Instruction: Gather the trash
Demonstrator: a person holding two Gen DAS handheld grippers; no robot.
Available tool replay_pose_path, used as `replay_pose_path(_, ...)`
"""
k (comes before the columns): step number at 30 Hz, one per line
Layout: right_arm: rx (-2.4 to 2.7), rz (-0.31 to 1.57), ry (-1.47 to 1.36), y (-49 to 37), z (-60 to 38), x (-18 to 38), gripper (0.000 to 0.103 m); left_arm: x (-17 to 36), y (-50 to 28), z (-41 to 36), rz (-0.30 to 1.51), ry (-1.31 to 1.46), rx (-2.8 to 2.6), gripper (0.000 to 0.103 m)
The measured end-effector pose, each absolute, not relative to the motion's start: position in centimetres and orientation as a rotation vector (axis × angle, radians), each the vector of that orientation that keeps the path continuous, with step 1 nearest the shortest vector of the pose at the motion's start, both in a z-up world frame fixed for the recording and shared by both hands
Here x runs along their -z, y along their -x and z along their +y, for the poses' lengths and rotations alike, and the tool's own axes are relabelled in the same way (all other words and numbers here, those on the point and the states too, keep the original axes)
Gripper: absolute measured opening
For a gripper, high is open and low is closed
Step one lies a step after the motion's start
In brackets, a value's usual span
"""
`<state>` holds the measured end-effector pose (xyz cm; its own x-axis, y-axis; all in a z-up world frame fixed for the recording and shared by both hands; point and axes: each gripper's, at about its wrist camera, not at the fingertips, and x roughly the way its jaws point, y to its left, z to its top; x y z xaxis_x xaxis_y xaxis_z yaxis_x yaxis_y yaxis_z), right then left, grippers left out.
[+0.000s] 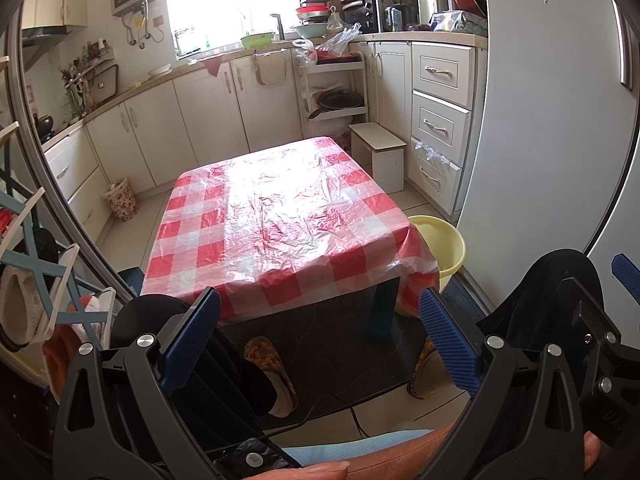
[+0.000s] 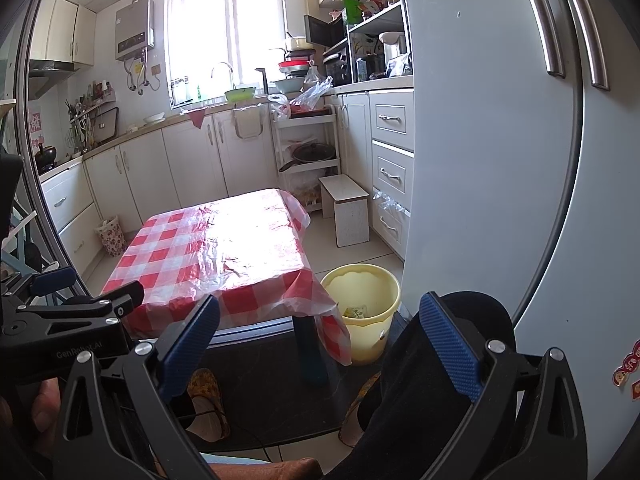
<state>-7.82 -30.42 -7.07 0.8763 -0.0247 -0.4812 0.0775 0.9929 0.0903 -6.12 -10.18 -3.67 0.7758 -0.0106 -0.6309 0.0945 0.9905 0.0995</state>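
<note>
A low table with a red-and-white checked plastic cloth (image 1: 280, 220) (image 2: 224, 252) stands ahead of me; I see nothing lying on its top. A yellow plastic bucket (image 2: 362, 304) stands on the floor at its right corner, with a small scrap of trash (image 2: 356, 312) at the bottom; its rim shows in the left wrist view (image 1: 440, 240). My left gripper (image 1: 320, 340) is open and empty, held low before the table's near edge. My right gripper (image 2: 320, 344) is open and empty, also in front of the table. The left gripper also shows in the right wrist view (image 2: 72, 312).
A white fridge (image 2: 500, 160) stands close on the right. A small white stool (image 2: 346, 210) sits behind the table, a floral waste bin (image 1: 122, 200) by the left cabinets. My knees and slippered feet (image 1: 276, 380) are below the grippers. A rack (image 1: 36, 280) is at left.
</note>
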Motion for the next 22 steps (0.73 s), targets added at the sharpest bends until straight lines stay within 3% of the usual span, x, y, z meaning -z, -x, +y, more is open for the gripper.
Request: replay_pose_path(22, 0.141, 0.541, -0.031, 5.2, -30.2, 5.3, 0.096, 5.1, 4.9, -7.9, 0.763, 0.014, 0.096, 0.095)
